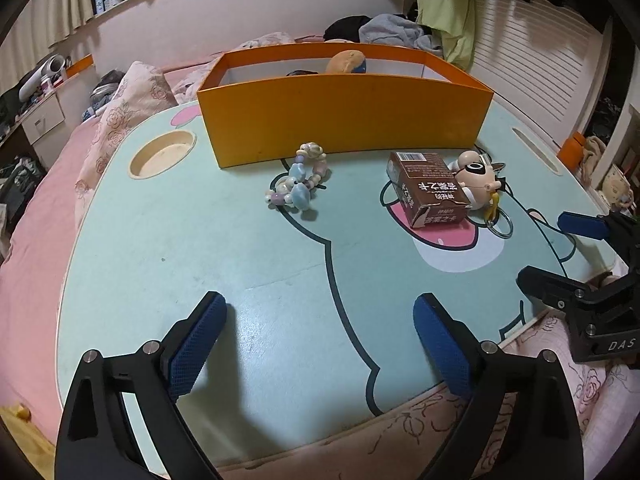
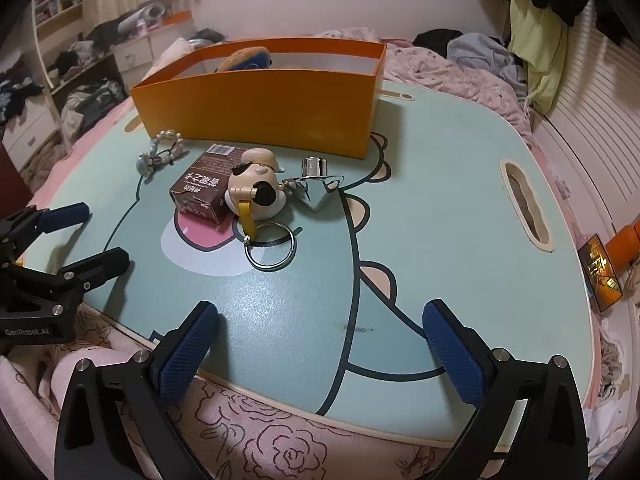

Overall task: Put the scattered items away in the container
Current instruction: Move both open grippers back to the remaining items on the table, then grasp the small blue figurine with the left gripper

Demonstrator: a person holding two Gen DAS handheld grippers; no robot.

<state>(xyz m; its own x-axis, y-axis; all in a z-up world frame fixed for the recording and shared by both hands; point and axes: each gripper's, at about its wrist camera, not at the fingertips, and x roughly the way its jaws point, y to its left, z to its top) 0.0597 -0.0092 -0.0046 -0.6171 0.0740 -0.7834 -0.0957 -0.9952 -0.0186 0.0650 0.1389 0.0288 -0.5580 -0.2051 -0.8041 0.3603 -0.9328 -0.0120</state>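
An orange box (image 1: 344, 120) (image 2: 260, 108) stands at the back of the teal lap table (image 1: 200, 260) (image 2: 440, 220), with a plush toy (image 1: 346, 62) (image 2: 244, 58) inside. In front of it lie a bead bracelet (image 1: 298, 180) (image 2: 160, 154), a brown carton (image 1: 426, 188) (image 2: 204, 188), a cartoon figure keychain (image 1: 478, 178) (image 2: 256, 190) with its ring (image 2: 272, 246), and a shiny metal piece (image 2: 316, 182). My left gripper (image 1: 320, 320) (image 2: 94, 236) hangs open over the table's near edge, nothing between its fingers. My right gripper (image 2: 320, 328) (image 1: 548, 244) is open too, near the front edge.
The table rests on a bed with pink floral bedding (image 2: 260, 440). It has a round cup recess (image 1: 162, 154) and an oval slot (image 2: 526, 206). A phone (image 2: 600, 272) lies off the table's right. Clothes (image 1: 392, 30) pile behind the box.
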